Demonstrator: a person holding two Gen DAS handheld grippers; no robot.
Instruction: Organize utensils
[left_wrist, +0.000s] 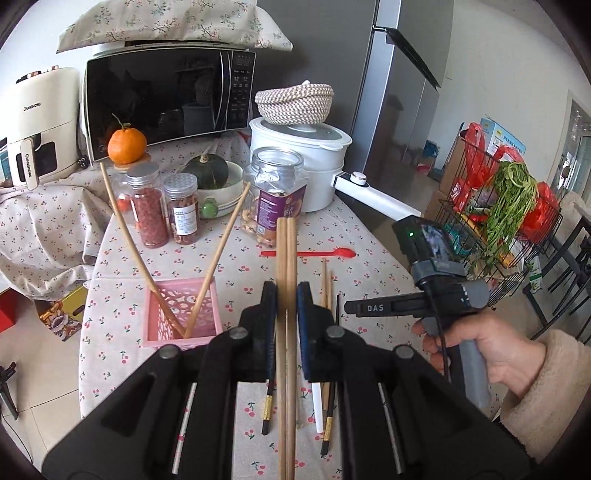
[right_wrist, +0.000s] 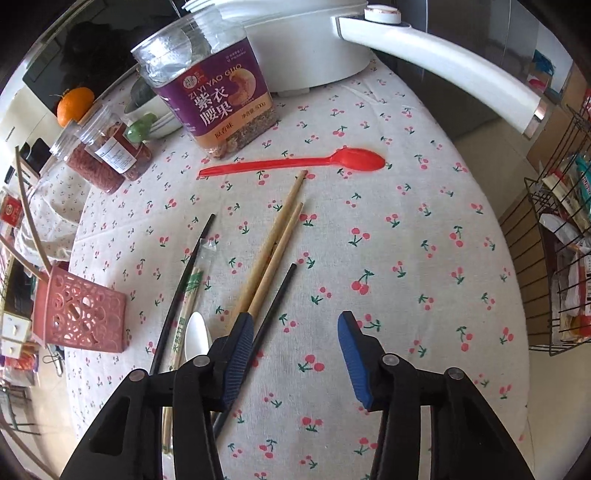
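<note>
Chopsticks (left_wrist: 286, 280): one pale wooden pair, square-sectioned and straight, is clamped between the ribbed blue pads of the left gripper (left_wrist: 286, 295), raised above the table (right_wrist: 406, 221) and just right of the pink basket (left_wrist: 181, 317). The left jaws stand nearly closed on the pair.

The basket is a square plastic holder with lattice-cut walls, standing upright on the cherry-print cloth. Two long bamboo sticks (left_wrist: 221, 240) lean in it, crossing at the bottom and splaying into a V.

Right of the basket, loose utensils lie flat on the cloth:
- a tan wooden chopstick pair (right_wrist: 280, 243), tapered, side by side and touching;
- two thin black chopsticks (right_wrist: 275, 299), glossy, one on each side of the tan pair;
- a paper-sleeved bamboo pair (right_wrist: 188, 295) next to the left black stick;
- a white plastic spoon (right_wrist: 197, 336), bowl up;
- a red plastic spoon (right_wrist: 295, 162), farthest from the basket, in front of the clear nut jar (right_wrist: 218, 96).

The right gripper (right_wrist: 295, 354) points down at the cloth, well right of the basket. Its jaws stand apart with only bare cloth between them; the left pad sits over one black chopstick. A hand (left_wrist: 487, 354) in a fleecy sleeve grips its handle.
</note>
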